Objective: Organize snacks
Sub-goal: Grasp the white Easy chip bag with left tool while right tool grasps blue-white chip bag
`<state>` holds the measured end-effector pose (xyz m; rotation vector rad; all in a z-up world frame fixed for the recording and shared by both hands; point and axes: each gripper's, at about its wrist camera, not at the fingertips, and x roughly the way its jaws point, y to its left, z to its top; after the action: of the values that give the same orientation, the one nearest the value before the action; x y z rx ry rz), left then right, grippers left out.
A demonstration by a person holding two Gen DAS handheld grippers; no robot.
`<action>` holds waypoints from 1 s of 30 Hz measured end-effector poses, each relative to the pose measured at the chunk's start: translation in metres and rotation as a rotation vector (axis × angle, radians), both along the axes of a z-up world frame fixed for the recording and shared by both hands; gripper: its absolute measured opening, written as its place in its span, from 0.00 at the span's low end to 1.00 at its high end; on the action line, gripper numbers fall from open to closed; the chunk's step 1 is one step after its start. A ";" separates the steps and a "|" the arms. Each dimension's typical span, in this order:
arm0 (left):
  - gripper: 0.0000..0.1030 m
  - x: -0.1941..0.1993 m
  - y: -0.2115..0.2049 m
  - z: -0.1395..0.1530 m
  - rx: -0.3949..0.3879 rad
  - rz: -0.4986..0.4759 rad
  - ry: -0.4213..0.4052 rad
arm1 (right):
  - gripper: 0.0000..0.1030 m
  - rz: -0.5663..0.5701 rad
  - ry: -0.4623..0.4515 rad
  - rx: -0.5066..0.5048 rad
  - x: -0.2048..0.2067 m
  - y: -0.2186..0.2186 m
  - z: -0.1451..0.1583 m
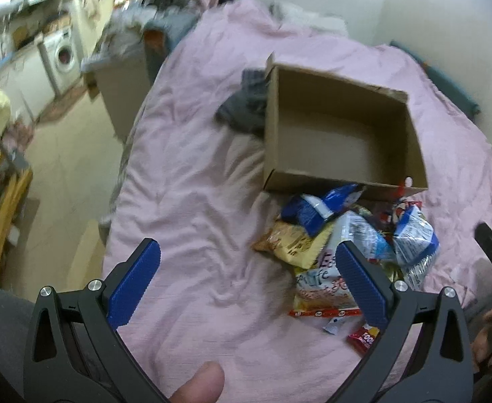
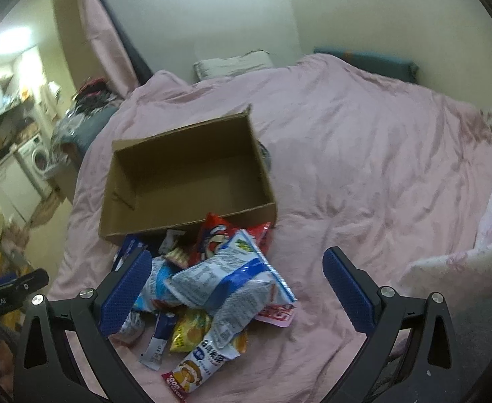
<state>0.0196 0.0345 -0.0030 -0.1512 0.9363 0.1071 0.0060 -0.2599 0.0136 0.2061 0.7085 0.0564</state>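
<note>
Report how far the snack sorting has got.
Nothing looks done: the cardboard box is empty. Nothing is in hand either; the left hand-held gripper and right hand-held gripper are both open and hold nothing. Left to do: the whole snack pile lies on the pink bedspread beside the box.

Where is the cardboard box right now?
The cardboard box sits open and empty on the pink blanket, middle-left in the right wrist view, with the pile of snack packets right against its near side.
</note>
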 end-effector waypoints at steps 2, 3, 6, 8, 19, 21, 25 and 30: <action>1.00 0.007 0.004 -0.009 -0.046 0.008 0.073 | 1.00 -0.026 0.030 0.019 0.001 -0.010 -0.004; 1.00 0.011 0.004 -0.014 -0.068 0.014 0.107 | 1.00 -0.036 0.042 0.027 0.001 -0.013 -0.006; 1.00 0.017 -0.007 -0.033 -0.103 0.012 0.201 | 1.00 -0.063 0.062 0.046 0.001 -0.021 -0.008; 1.00 0.023 -0.018 -0.041 -0.124 -0.010 0.243 | 1.00 -0.060 0.066 0.071 0.001 -0.023 -0.008; 0.93 0.040 -0.057 -0.090 -0.217 -0.048 0.352 | 1.00 -0.047 0.109 0.130 0.002 -0.028 -0.015; 0.89 0.037 -0.058 -0.096 -0.236 -0.045 0.367 | 1.00 -0.048 0.109 0.133 0.002 -0.028 -0.015; 0.51 0.026 -0.065 -0.098 -0.273 -0.110 0.386 | 1.00 -0.052 0.119 0.142 0.004 -0.028 -0.017; 0.31 0.006 -0.073 -0.078 -0.239 -0.154 0.377 | 1.00 -0.053 0.125 0.149 0.005 -0.029 -0.018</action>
<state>0.0256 -0.0385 -0.0811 -0.2854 1.3329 -0.1240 0.0108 -0.2890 -0.0047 0.3736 0.8239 0.0461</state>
